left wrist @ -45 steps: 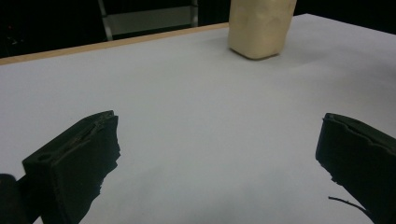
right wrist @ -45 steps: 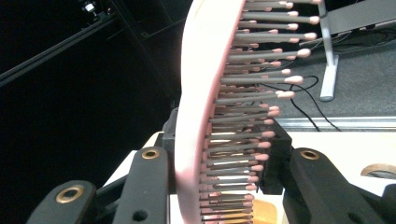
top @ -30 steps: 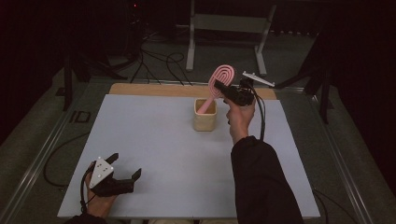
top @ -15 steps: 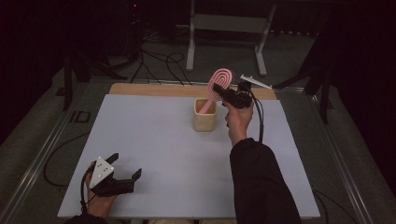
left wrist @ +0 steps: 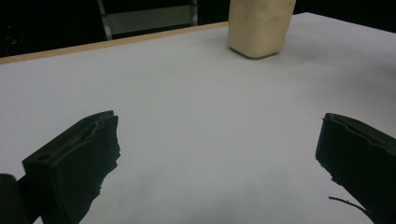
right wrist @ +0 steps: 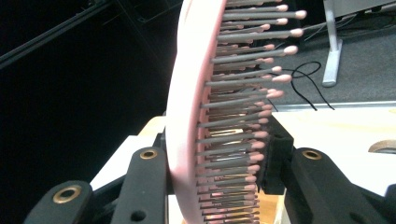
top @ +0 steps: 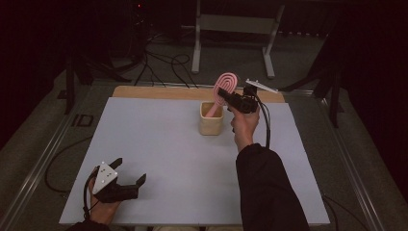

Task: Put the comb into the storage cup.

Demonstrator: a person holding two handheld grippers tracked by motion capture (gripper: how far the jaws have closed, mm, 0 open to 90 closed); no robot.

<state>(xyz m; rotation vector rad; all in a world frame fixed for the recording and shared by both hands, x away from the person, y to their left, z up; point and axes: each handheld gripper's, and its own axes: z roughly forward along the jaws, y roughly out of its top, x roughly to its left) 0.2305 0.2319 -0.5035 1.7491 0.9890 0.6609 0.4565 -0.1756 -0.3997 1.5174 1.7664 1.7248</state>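
Inside tan cup (top: pixel 211 124), pink brush (top: pixel 225 86) handle end hidden. One brush, one cup. Right gripper (top: pixel 225 95) clamped on brush head. Left gripper (top: pixel 129 172) fingers wide apart, holding nothing.

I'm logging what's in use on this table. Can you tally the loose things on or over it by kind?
Pink oval hairbrush with grey pink-tipped bristles, handle down in the holder, head clamped by the right gripper: 1
Beige squarish holder cup: 1
Total: 2
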